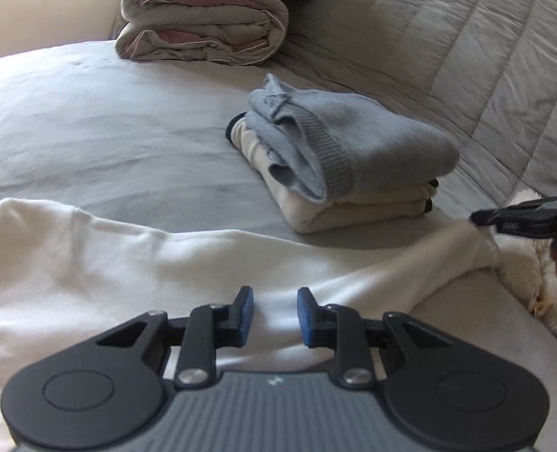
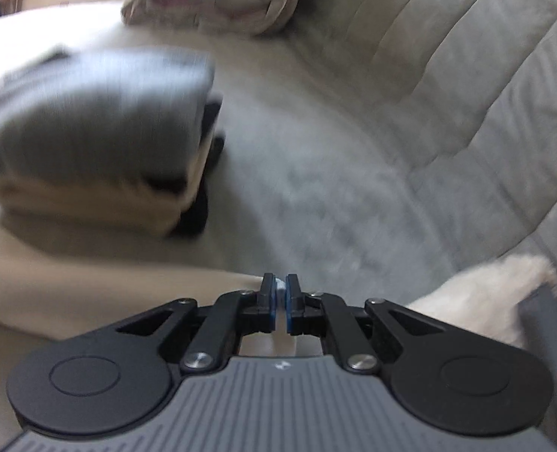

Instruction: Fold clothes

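A white garment (image 1: 128, 263) lies spread over the near part of the bed. My left gripper (image 1: 274, 307) hovers just above its middle, open, with only the cloth below showing between the blue pads. At the far right of the left wrist view, my right gripper (image 1: 480, 218) pinches a drawn-out end of the same garment. The blurred right wrist view shows my right gripper (image 2: 280, 299) shut on a thin fold of white fabric, while the white garment (image 2: 90, 290) trails off to the lower left.
A folded stack, blue sweater (image 1: 353, 143) on a cream garment (image 1: 353, 211), sits mid-bed, and the stack (image 2: 90, 132) lies left of my right gripper. A rolled duvet (image 1: 203, 19) lies at the back. Quilted grey padding (image 1: 466, 37) runs along the right. A fluffy white item (image 2: 485, 293) lies at the right.
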